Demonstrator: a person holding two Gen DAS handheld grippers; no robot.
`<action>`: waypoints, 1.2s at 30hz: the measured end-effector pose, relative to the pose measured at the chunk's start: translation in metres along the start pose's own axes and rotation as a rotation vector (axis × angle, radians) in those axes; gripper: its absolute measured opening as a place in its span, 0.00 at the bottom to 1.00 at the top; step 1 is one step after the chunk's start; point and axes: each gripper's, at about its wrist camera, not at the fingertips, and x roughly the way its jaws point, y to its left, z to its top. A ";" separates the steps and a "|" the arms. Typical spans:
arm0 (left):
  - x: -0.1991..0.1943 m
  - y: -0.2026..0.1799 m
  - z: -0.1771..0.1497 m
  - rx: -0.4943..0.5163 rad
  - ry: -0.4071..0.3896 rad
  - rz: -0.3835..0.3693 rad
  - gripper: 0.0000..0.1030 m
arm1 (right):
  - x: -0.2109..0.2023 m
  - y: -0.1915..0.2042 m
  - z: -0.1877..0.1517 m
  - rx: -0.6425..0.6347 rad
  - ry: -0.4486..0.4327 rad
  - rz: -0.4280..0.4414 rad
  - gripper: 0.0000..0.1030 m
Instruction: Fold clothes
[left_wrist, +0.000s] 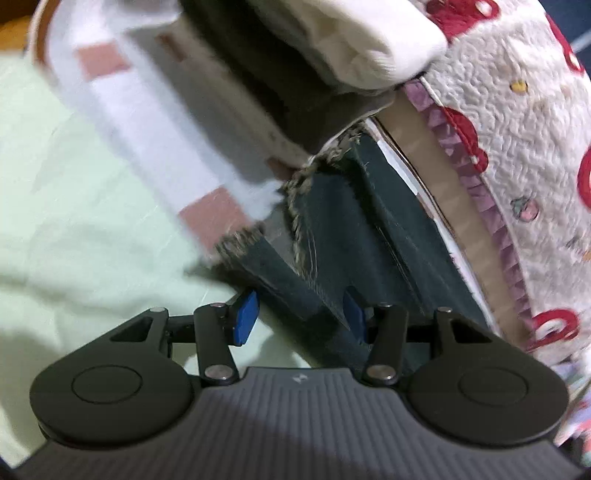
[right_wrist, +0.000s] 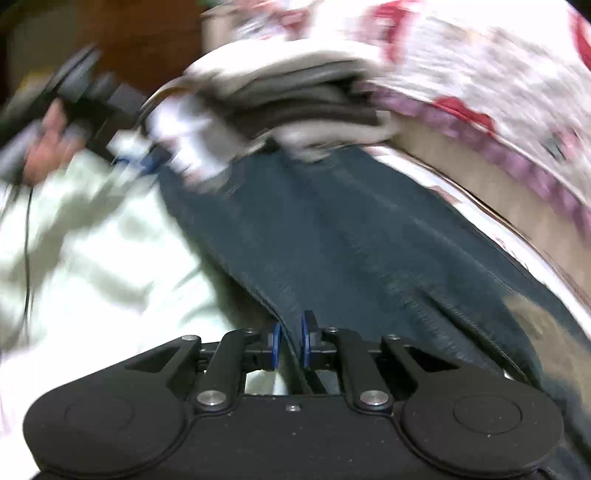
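A dark blue denim garment (left_wrist: 332, 236) with a frayed hem lies on a pale green sheet (left_wrist: 74, 184). My left gripper (left_wrist: 299, 315) is open at the hem end, and a fold of denim lies between its blue pads (left_wrist: 245, 317) without being pressed. In the right wrist view the denim garment (right_wrist: 351, 240) stretches away from my right gripper (right_wrist: 290, 343), which is shut on the garment's near edge. The left gripper (right_wrist: 85, 96) shows blurred at the far end, held by a hand (right_wrist: 44, 147).
A white and pink checked cloth (left_wrist: 147, 122) lies over the sheet beside the denim. Folded white and grey clothes (right_wrist: 295, 88) are stacked beyond it. A quilt with red shapes (left_wrist: 517, 147) and a cardboard edge (left_wrist: 443, 177) border the right side.
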 end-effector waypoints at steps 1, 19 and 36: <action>0.007 -0.006 0.003 0.027 -0.001 0.024 0.49 | 0.003 -0.016 0.006 0.073 -0.011 0.002 0.12; 0.033 -0.052 0.022 0.309 0.000 0.165 0.02 | 0.020 -0.071 -0.033 0.328 0.071 0.179 0.45; -0.046 -0.030 -0.023 0.443 -0.118 0.334 0.02 | -0.046 0.038 -0.045 0.045 0.046 0.089 0.12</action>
